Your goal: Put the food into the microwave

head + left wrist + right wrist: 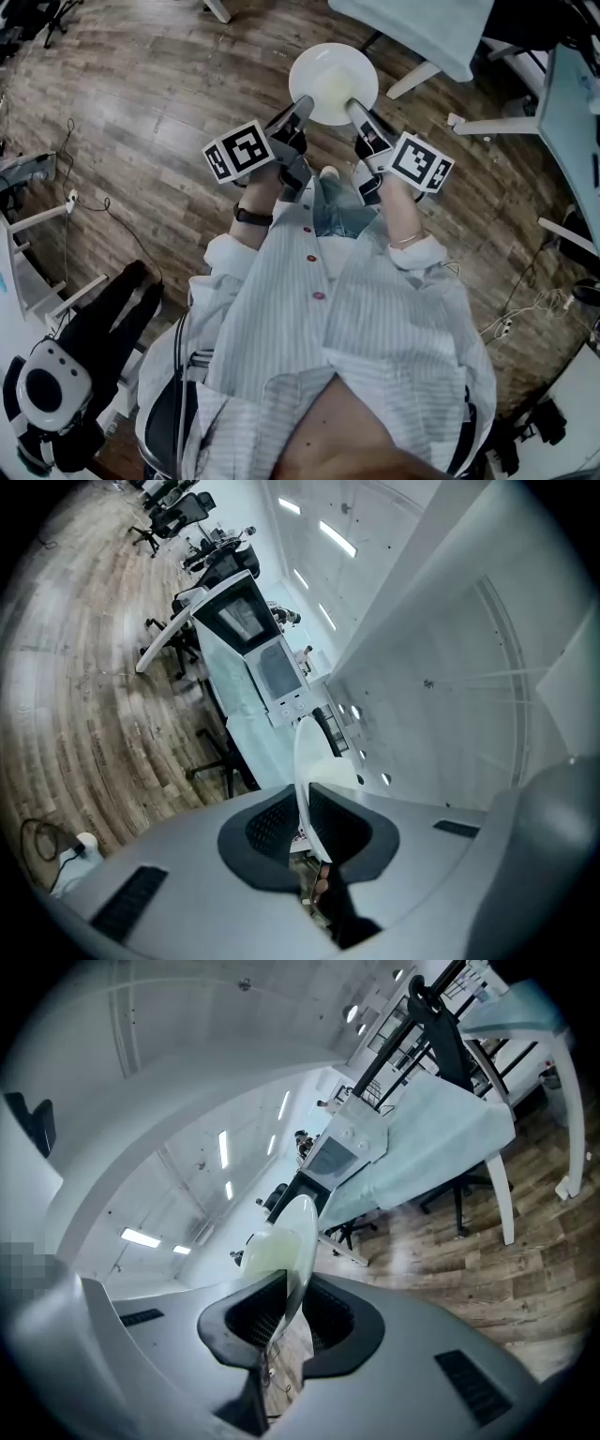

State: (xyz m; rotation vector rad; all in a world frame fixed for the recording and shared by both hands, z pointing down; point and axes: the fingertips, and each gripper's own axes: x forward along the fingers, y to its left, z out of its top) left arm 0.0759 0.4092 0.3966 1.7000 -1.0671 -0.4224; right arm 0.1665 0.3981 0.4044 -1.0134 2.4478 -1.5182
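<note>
Clamping left gripper (305, 101): jaws stood narrow, pinched on the left rim of the white plate (333, 80).
Matching right gripper (354, 105): jaws stood narrow, closed on the opposite rim.
Plate: hung between both grippers, above the wood floor (169, 103).
Beyond: a pale table (422, 28) lay near the plate's far edge.
Unclear: pale food (336, 86) lay on the plate, kind unreadable.

The left gripper (307, 819) has its jaws clamped on the rim of a white plate (305, 757), which is seen edge-on and upright. Beyond the plate stands a table (230, 710) bearing a microwave (278, 672). Left of the plate runs a wood floor (84, 686), and office chairs (183, 513) stand far beyond the plate.
</note>
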